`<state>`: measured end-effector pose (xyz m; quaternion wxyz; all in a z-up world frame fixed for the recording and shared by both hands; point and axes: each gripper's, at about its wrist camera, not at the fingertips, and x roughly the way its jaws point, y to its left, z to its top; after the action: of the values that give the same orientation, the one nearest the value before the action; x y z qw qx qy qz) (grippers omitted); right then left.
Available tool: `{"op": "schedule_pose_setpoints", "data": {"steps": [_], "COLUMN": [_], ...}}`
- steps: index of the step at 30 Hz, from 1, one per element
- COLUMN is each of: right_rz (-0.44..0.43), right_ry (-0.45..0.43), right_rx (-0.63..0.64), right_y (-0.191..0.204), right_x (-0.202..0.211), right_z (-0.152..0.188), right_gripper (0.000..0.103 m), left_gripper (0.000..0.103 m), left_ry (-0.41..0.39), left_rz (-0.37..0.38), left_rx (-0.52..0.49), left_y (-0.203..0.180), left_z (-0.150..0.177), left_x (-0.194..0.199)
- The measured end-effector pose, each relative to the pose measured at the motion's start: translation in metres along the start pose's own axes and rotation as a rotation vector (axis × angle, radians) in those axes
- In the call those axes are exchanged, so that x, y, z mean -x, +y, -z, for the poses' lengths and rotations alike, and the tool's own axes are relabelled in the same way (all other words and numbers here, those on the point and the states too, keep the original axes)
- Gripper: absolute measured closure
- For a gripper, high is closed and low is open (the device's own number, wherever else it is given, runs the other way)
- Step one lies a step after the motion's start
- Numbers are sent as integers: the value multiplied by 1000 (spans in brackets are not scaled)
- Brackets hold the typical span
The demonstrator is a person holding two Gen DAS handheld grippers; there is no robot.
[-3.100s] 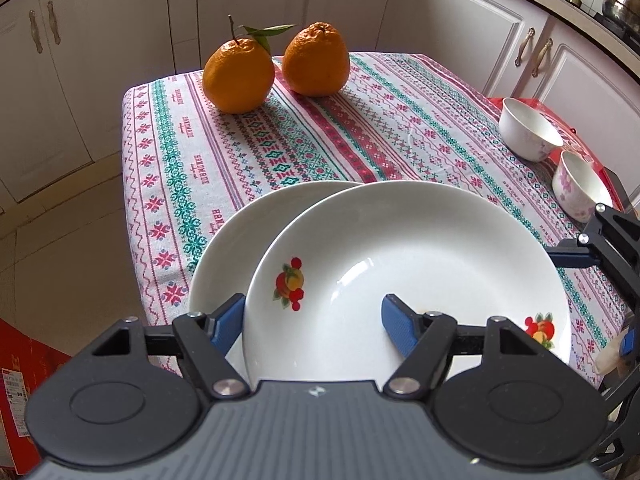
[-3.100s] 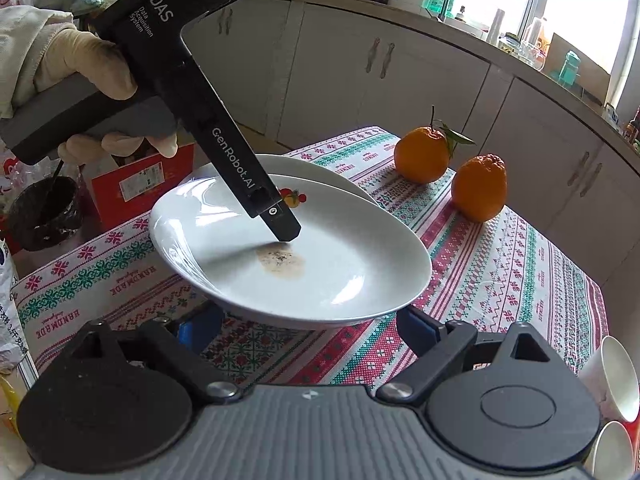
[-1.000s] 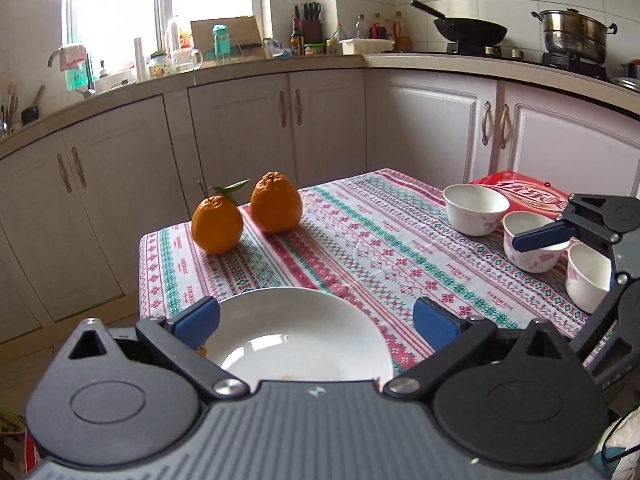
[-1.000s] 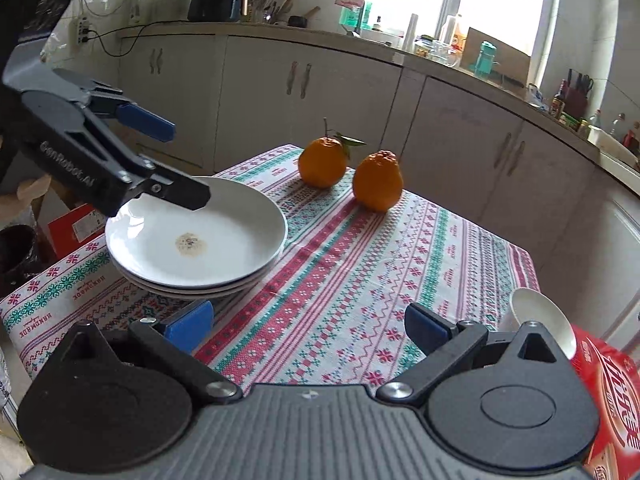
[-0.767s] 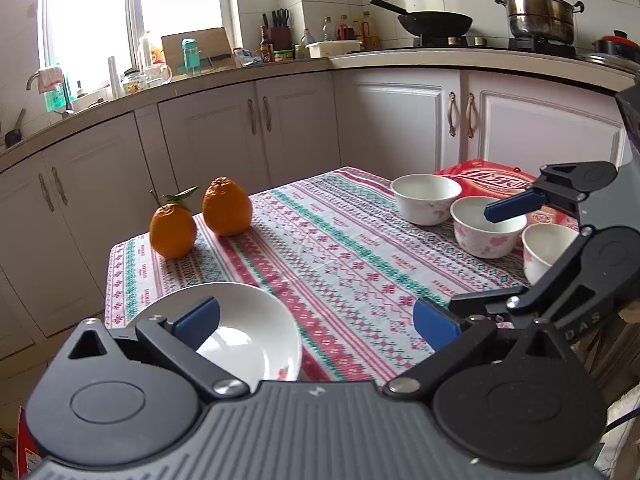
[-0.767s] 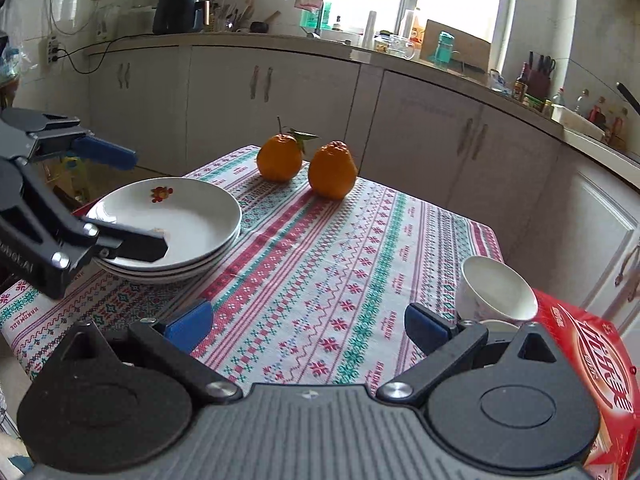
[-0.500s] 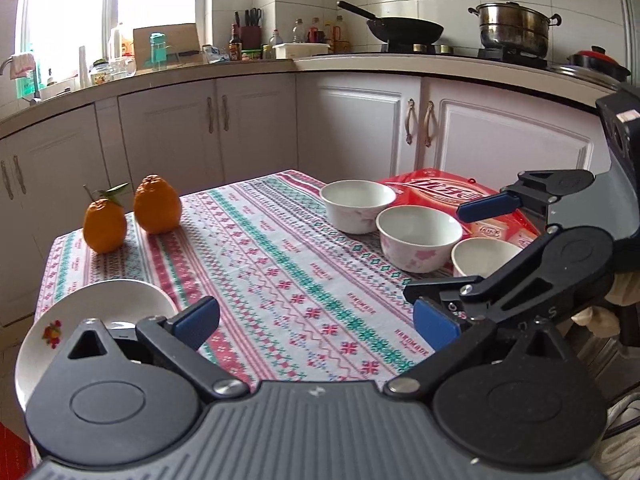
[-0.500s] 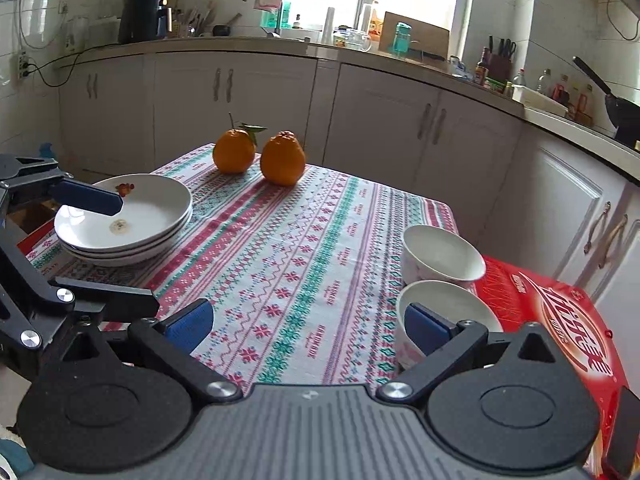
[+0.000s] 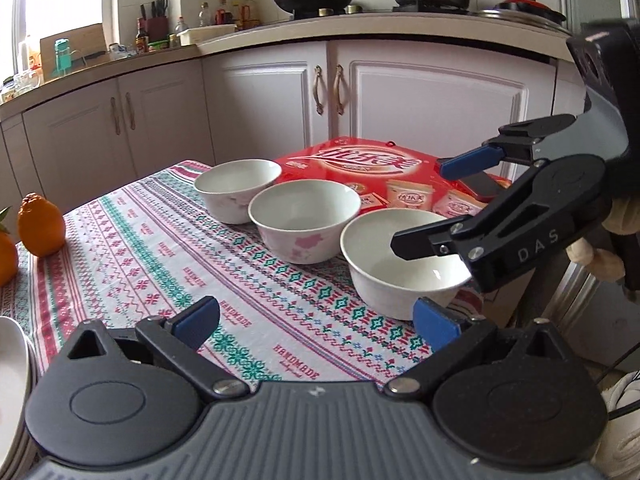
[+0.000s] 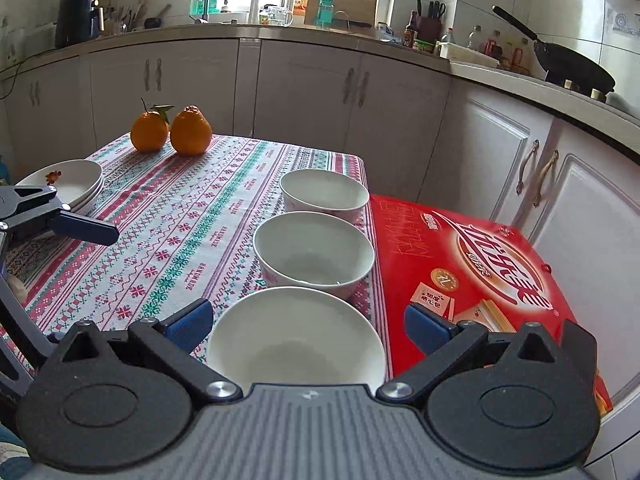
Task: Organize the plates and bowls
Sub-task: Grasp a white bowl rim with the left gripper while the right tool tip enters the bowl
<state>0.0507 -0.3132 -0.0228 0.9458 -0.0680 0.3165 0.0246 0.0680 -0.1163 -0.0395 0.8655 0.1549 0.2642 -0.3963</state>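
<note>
My own right gripper (image 10: 306,322) body covered the near rim of the closest bowl (image 10: 296,340). The stack of plates (image 9: 12,364) was cut off at the left edge of my left view (only a sliver showed). One orange (image 9: 6,258) was cropped there too. Labels on the counter bottles (image 9: 218,12) were too small to read.

Three white bowls stand in a row on the patterned tablecloth (image 9: 168,272): the far bowl (image 9: 237,190), the middle bowl (image 9: 304,226) and the near bowl (image 9: 400,264). Behind them lies a red box (image 9: 384,172). The right gripper (image 9: 432,204) is wide apart over the near bowl, its lower finger above the rim. The left gripper (image 9: 316,314) is wide apart too, holding nothing. One orange (image 9: 40,226) stands at the left.
</note>
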Motion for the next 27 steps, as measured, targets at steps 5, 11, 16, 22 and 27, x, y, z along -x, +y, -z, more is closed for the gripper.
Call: {"op": "schedule_pose_setpoints", "data": {"steps": [5,11,16,22,27], "right_rz": [-36,-75,-130,-170,-215], "right_ry": [26,49,62,86,107], "right_rx": [-28,-69,-106,-119,-155], "right_y": [-11,-26,-36,-40,-47], "right_x": [-3,-7,-13,-25,-34], "right_z": [9,13,14,15,14], "right_gripper": [0,0,1,9,18], "left_gripper": [1,1,1,8,14], "left_ry": [13,11,7,15,17], "left_rz": [45,80,98,125,138], "left_rx": [-33,-39,-62,-54,-43], "left_y": [-14,-24,-35,-40,-39], "left_z": [-1,-3,-2,-3,-4], "left_x": [-18,-31,-38,-48,-50]}}
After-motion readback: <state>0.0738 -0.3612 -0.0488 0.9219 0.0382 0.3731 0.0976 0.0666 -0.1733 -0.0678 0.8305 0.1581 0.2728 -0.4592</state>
